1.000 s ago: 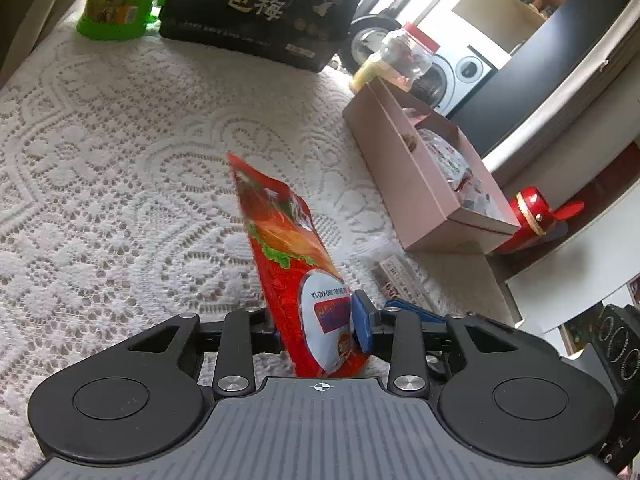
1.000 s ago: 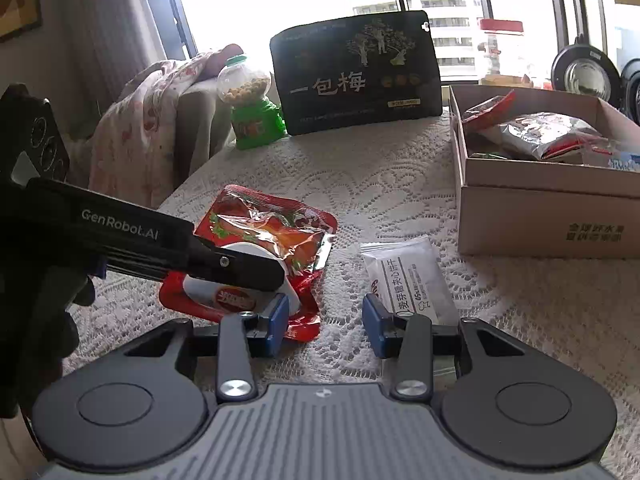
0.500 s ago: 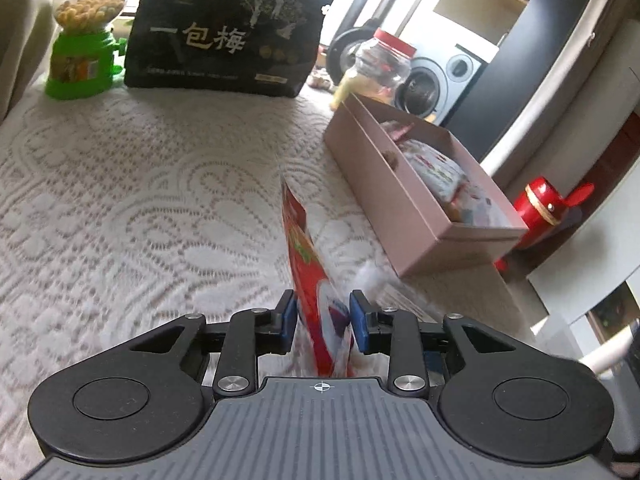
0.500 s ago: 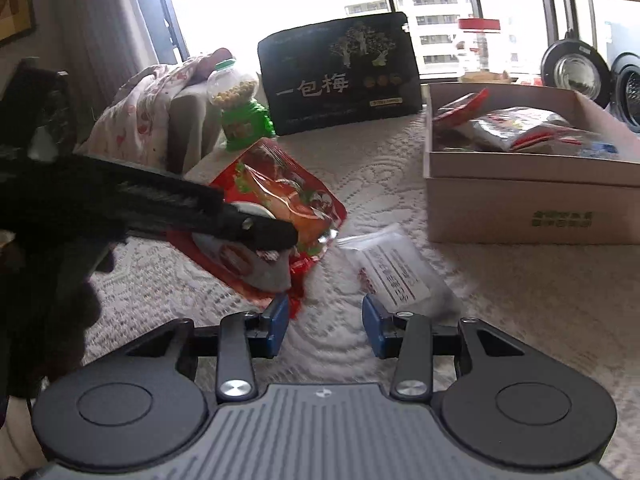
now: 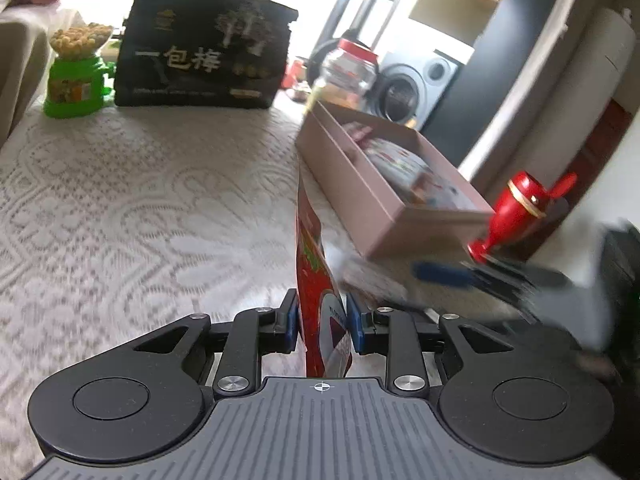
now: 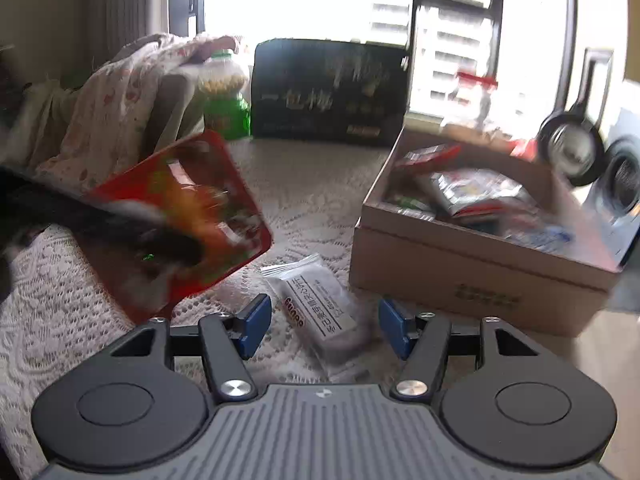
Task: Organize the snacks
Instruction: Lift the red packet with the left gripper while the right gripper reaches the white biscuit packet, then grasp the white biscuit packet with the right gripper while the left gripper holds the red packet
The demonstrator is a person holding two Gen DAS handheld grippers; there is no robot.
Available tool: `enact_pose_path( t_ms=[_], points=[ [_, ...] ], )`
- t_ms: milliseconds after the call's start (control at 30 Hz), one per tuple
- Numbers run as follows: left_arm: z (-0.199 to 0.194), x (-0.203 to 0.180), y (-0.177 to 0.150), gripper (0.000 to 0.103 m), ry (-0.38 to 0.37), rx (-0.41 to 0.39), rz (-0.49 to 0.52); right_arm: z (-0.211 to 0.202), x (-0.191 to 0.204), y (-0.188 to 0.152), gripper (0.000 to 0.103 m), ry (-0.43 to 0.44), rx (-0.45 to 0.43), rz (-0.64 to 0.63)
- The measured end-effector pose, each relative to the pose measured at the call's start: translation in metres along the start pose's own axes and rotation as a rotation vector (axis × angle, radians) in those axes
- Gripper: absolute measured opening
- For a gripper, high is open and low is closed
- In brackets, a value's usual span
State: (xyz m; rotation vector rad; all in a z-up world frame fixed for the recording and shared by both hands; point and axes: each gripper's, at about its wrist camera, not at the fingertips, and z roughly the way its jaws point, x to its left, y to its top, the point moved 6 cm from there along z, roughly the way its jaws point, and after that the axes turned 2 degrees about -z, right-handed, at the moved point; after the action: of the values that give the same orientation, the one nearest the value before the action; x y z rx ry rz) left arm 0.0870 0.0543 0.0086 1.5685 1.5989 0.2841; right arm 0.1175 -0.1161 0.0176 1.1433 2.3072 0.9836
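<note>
My left gripper (image 5: pixel 322 326) is shut on a red snack pouch (image 5: pixel 314 256), held edge-on above the lace tablecloth. The pouch also shows lifted in the right wrist view (image 6: pixel 188 216). My right gripper (image 6: pixel 325 326) is open, its jaws on either side of a clear-wrapped white snack packet (image 6: pixel 320 308) that lies on the cloth. A pink cardboard box (image 5: pixel 372 196) holding several snack packets stands to the right; it also shows in the right wrist view (image 6: pixel 472 276).
A black snack bag (image 5: pixel 204 48), a green candy dispenser (image 5: pixel 76 76) and a red-lidded jar (image 5: pixel 348 72) stand at the back. A red vase (image 5: pixel 516 212) stands beyond the table's right edge. A cloth-draped chair (image 6: pixel 120 108) is at the left.
My left gripper has lifted the red pouch off the cloth and turned it edge-on. My right gripper has opened wider and moved in over the white packet.
</note>
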Motion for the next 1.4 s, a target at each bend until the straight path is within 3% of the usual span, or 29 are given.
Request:
enact_pose_path(
  t_ms=[133,200,300,433,633,733,933,1000,1033,1200,1400],
  points=[
    [-0.008,-0.007,-0.015,0.029,0.007,0.037,0.022,0.016,-0.003,0.0,0.058,0.014,0.033,0.037],
    [-0.008,-0.008,-0.022,0.029,0.004,0.059,0.019,0.014,0.002,-0.003,0.052,0.017,0.032,0.031],
    [-0.005,-0.008,-0.032,0.029,0.006,0.088,0.025,0.008,0.01,-0.012,0.052,0.028,0.027,0.008],
    [-0.009,-0.006,-0.038,0.029,-0.004,0.087,0.003,-0.006,0.014,-0.026,0.052,0.005,-0.01,-0.023],
    [-0.028,-0.001,-0.057,0.029,-0.03,0.078,-0.046,-0.025,0.017,-0.038,0.052,0.014,0.0,-0.014],
    [-0.037,0.0,-0.063,0.029,-0.046,0.087,-0.068,-0.026,0.016,-0.029,0.052,0.039,0.017,0.012],
    [-0.039,-0.001,-0.059,0.029,-0.054,0.08,-0.075,0.005,0.018,-0.003,0.052,-0.003,0.031,-0.006],
    [-0.038,-0.003,-0.057,0.029,-0.054,0.077,-0.073,0.015,0.021,-0.001,0.04,-0.01,0.065,-0.011],
    [-0.039,-0.005,-0.055,0.029,-0.056,0.075,-0.069,0.014,0.023,-0.001,0.04,-0.016,0.064,-0.026],
    [-0.044,-0.021,-0.045,0.029,-0.091,0.071,-0.035,-0.023,0.023,-0.004,0.036,-0.011,0.034,-0.048],
    [-0.045,-0.068,-0.026,0.029,-0.172,0.064,0.052,-0.092,0.0,0.006,0.036,-0.059,-0.054,-0.034]
  ],
)
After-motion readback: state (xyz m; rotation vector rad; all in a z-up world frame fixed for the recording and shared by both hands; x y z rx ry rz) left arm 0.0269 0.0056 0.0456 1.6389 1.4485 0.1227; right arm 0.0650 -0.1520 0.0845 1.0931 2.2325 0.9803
